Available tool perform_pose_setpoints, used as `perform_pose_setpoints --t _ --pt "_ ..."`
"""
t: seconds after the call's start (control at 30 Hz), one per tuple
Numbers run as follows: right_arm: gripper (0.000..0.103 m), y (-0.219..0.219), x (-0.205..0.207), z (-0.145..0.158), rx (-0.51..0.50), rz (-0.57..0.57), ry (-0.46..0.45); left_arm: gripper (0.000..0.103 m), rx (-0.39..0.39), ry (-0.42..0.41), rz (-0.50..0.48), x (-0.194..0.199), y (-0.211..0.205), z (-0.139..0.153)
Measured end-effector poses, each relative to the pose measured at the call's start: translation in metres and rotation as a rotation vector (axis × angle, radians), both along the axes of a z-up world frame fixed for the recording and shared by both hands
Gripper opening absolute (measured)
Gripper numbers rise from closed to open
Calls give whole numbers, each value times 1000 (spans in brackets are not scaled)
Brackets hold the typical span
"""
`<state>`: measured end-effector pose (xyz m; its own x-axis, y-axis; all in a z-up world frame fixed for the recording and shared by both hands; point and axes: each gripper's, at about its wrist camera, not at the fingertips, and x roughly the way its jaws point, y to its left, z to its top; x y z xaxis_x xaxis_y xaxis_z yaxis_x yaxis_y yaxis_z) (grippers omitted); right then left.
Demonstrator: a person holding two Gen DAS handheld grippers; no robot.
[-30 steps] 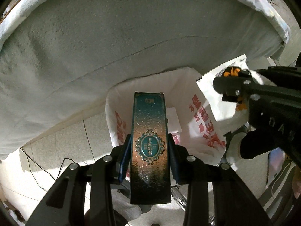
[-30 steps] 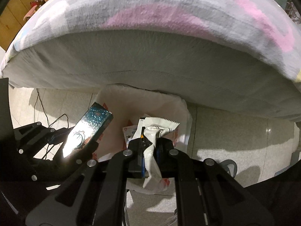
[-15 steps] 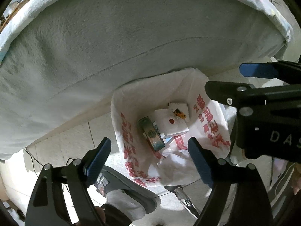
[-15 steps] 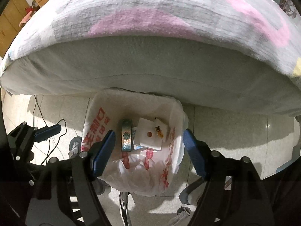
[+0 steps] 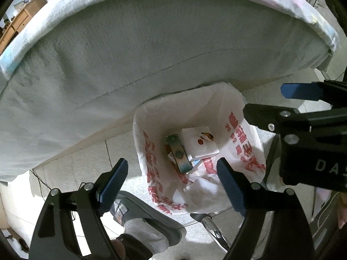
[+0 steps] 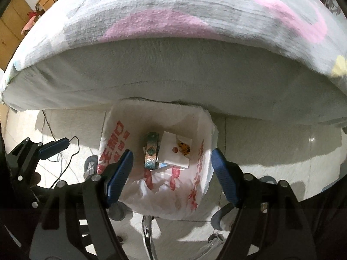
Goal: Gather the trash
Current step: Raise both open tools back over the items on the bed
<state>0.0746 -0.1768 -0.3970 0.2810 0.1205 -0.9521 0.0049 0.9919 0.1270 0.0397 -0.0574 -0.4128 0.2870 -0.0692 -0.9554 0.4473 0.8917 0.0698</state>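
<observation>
Trash seen inside white plastic bag with red print (image 5: 236, 130), beside grey mattress edge (image 5: 130, 54): teal-gold patterned box (image 5: 179, 153), white wrapper (image 6: 173, 151). Left gripper (image 5: 171, 182) and right gripper (image 6: 171, 173) held wide apart above bag, nothing gripped.

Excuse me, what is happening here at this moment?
A person is collecting trash with two handheld grippers. The left gripper and right gripper hang open and empty above a white plastic bag beside a bed. A teal box and a white wrapper lie inside it.
</observation>
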Motion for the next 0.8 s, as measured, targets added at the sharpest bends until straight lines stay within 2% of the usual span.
perform_pose_setpoints --t 0.1,0.27,0.8 --pt "77 -6 -5 6 50 -18 13 82 3 -8 -2 -1 0 4" --pt "81 -12 -14 22 67 -31 -14 82 -15 -36 6 -2 2 17" --pt "84 -33 -43 92 98 -104 -165 81 -102 -133 25 -9 3 69"
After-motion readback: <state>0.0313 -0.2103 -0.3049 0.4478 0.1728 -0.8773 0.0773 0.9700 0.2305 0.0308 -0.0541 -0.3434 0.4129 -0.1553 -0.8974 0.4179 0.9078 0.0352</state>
